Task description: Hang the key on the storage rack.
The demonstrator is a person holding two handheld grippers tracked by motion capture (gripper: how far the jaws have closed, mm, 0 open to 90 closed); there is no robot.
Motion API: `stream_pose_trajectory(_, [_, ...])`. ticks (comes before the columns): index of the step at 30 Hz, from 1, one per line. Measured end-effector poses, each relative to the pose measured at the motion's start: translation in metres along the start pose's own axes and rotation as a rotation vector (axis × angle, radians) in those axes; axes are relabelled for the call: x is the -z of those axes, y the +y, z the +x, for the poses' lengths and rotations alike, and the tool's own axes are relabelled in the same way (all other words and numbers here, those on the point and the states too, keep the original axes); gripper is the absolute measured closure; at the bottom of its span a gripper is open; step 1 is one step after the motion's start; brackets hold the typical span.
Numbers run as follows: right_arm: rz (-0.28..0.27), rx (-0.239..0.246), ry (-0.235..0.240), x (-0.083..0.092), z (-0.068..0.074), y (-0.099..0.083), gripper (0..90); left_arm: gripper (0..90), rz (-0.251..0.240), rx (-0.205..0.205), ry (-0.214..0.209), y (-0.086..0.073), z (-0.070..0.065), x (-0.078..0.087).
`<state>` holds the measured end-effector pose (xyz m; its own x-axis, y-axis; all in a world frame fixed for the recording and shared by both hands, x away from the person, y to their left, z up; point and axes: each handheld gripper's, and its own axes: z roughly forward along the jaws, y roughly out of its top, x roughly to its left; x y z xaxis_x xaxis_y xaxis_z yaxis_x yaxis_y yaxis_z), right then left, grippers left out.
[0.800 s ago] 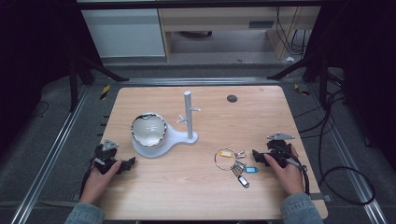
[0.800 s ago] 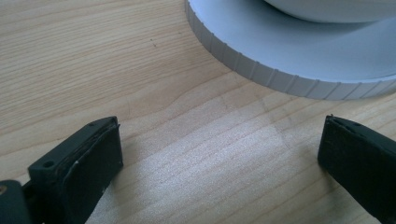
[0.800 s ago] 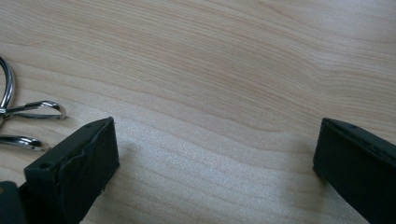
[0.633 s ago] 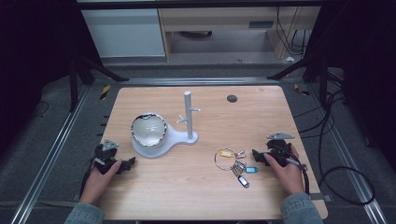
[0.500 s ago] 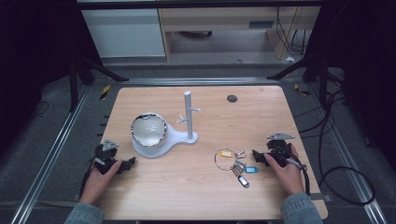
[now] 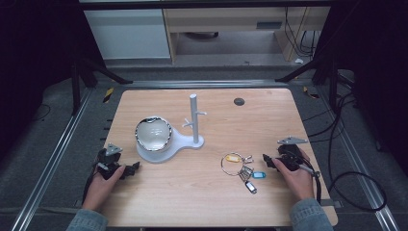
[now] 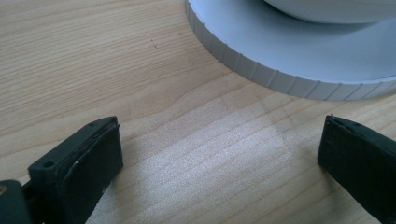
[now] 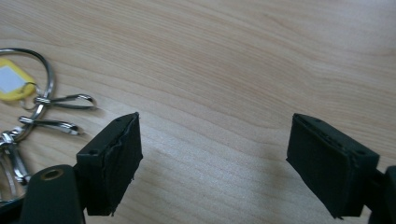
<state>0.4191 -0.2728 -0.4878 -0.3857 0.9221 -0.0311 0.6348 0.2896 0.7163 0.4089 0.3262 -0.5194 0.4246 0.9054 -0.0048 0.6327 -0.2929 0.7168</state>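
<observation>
We rest both grippers on the wooden table [image 6: 202, 192], jaws spread and holding nothing. The bunch of keys [image 6: 240, 168] lies just beside our right gripper [image 6: 267, 161]; our left gripper [image 6: 133, 167] sits near the white stand [image 6: 192, 142]. We judge the pickup hasn't begun: next, the right jaws must close on the key ring.

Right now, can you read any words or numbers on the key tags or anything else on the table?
No words or numbers can be read anywhere.
Yellow plastic key tag on the metal key ring: its white paper window looks blank.
Blue plastic key tag: too small to read.
White stand with the round ribbed base and the shiny bowl: no writing.
</observation>
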Motion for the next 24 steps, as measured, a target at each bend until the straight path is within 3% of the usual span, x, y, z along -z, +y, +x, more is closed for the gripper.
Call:
stream_pose_trajectory(4, [0.007,0.047,-0.003,0.009,0.005,0.007,19.7,0.0,0.0,0.001,0.0,0.0,0.0,0.0])
stream_pose_trajectory(5, [0.027,0.062,0.03,0.015,0.009,0.013,19.2,0.0,0.0,0.001,0.001,0.0,0.0,0.0])
stream_pose_trajectory(7, [0.062,0.087,0.052,0.019,0.011,0.019,18.1,0.0,0.0,0.002,0.001,0.0,0.0,0.0])
stream_pose_trajectory(10, [0.095,0.128,0.049,0.024,0.014,0.028,18.3,0.0,0.0,0.002,0.001,0.0,0.0,0.0])
stream_pose_trajectory(11, [0.134,0.16,0.051,0.027,0.017,0.037,15.5,0.0,0.0,0.002,0.001,0.0,0.0,0.0])
stream_pose_trajectory(14, [0.18,0.216,0.04,0.031,0.02,0.049,15.4,0.0,0.0,0.002,0.001,0.0,0.0,0.0])
stream_pose_trajectory(16, [0.19,0.231,0.037,0.032,0.021,0.053,15.6,0.0,0.0,0.002,0.001,0.0,0.0,0.0])
stream_pose_trajectory(19, [0.259,0.292,0.019,0.035,0.022,0.066,16.9,0.0,0.0,0.002,0.001,0.0,0.0,0.0])
stream_pose_trajectory(24, [0.315,0.348,0.03,0.039,0.024,0.081,21.6,0.0,0.0,0.003,0.002,0.0,0.0,0.0])
